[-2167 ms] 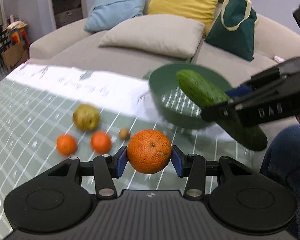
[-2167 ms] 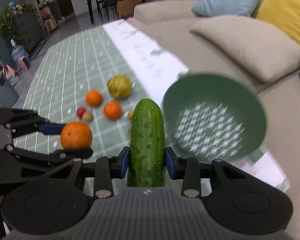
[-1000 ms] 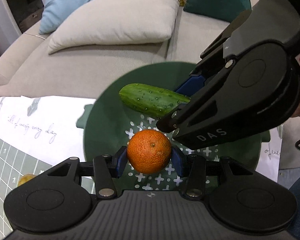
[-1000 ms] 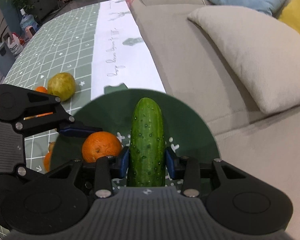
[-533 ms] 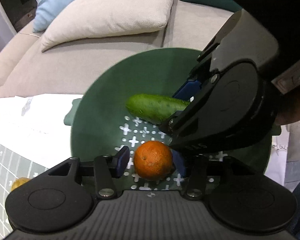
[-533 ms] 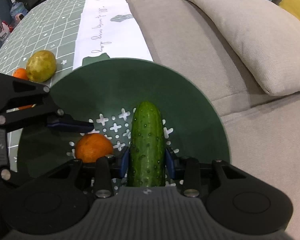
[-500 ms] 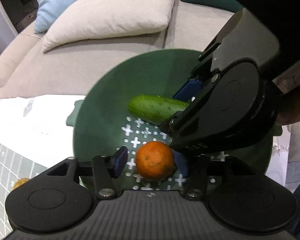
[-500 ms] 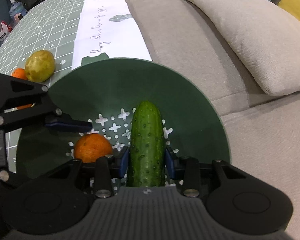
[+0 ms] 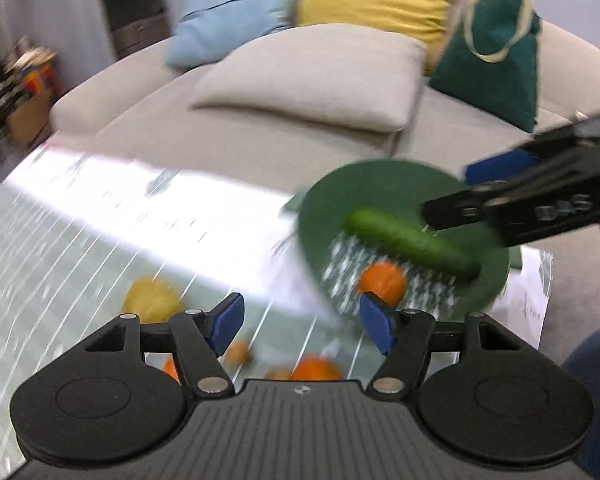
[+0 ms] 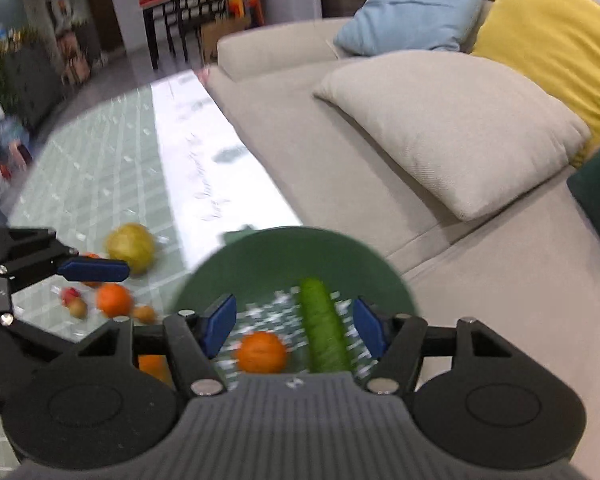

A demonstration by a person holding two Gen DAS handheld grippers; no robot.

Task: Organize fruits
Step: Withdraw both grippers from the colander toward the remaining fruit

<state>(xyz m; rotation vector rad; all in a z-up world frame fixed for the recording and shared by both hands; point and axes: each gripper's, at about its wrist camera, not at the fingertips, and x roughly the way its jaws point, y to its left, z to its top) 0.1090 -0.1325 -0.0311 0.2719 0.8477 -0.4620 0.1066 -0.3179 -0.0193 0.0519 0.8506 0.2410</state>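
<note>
left wrist: my left gripper (image 9: 300, 322) is spread wide, holding nothing | cucumber (image 9: 412, 241) and orange (image 9: 382, 283) sit in the green bowl (image 9: 384, 184), blurry, maybe touching | right wrist: my right gripper (image 10: 292, 326) gapes empty above that bowl (image 10: 284, 254) | a pear (image 10: 131, 247) and small fruit lie on the tablecloth (image 10: 100, 168)

The bowl (image 10: 260, 256) looks like matt green plastic, its floor pierced with small holes. The cucumber (image 10: 326, 332) has a bumpy, slightly glossy skin; the orange (image 10: 261, 352) beside it looks dull and finely pitted. The left tongs (image 9: 300, 322) and right tongs (image 10: 292, 325) are matt black plastic with ribbed housings, smooth blue pads (image 10: 219, 323) and shiny metal pivot pins. The worktop (image 10: 100, 168) wears a smooth printed cloth with some sheen. The beige cushion (image 10: 452, 124) is coarse woven fabric.
</note>
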